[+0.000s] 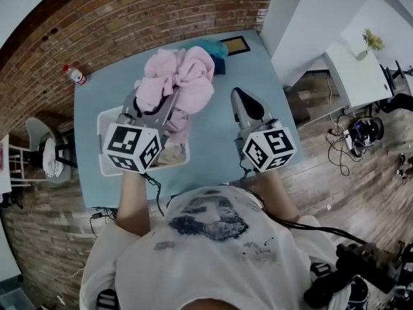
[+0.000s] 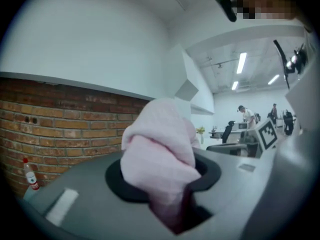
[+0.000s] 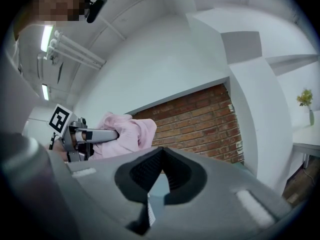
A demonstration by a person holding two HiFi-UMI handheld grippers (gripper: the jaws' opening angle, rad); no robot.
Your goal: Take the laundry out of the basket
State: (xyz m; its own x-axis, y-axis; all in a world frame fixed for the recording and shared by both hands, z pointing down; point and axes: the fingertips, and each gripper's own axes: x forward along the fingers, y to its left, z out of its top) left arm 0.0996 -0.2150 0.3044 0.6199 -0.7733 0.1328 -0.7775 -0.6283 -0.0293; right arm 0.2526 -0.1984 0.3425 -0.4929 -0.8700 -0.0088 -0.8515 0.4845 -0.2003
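A white laundry basket (image 1: 103,142) stands on the blue table (image 1: 213,147), at its left. My left gripper (image 1: 153,103) is raised over the basket and is shut on a pink garment (image 1: 181,82) that bunches up above the jaws and trails down toward the basket. In the left gripper view the pink garment (image 2: 160,154) is pinched between the jaws and fills the gap. A pale cloth (image 1: 171,154) lies inside the basket. My right gripper (image 1: 241,97) hovers over bare table to the right, shut and empty; its fingertips (image 3: 161,151) meet.
A teal cloth (image 1: 216,47) and a dark framed flat object (image 1: 235,45) lie at the table's far edge. A small bottle (image 1: 75,75) stands at the far left corner. Behind the table is a brick wall (image 1: 129,11); a white desk (image 1: 358,76) stands to the right.
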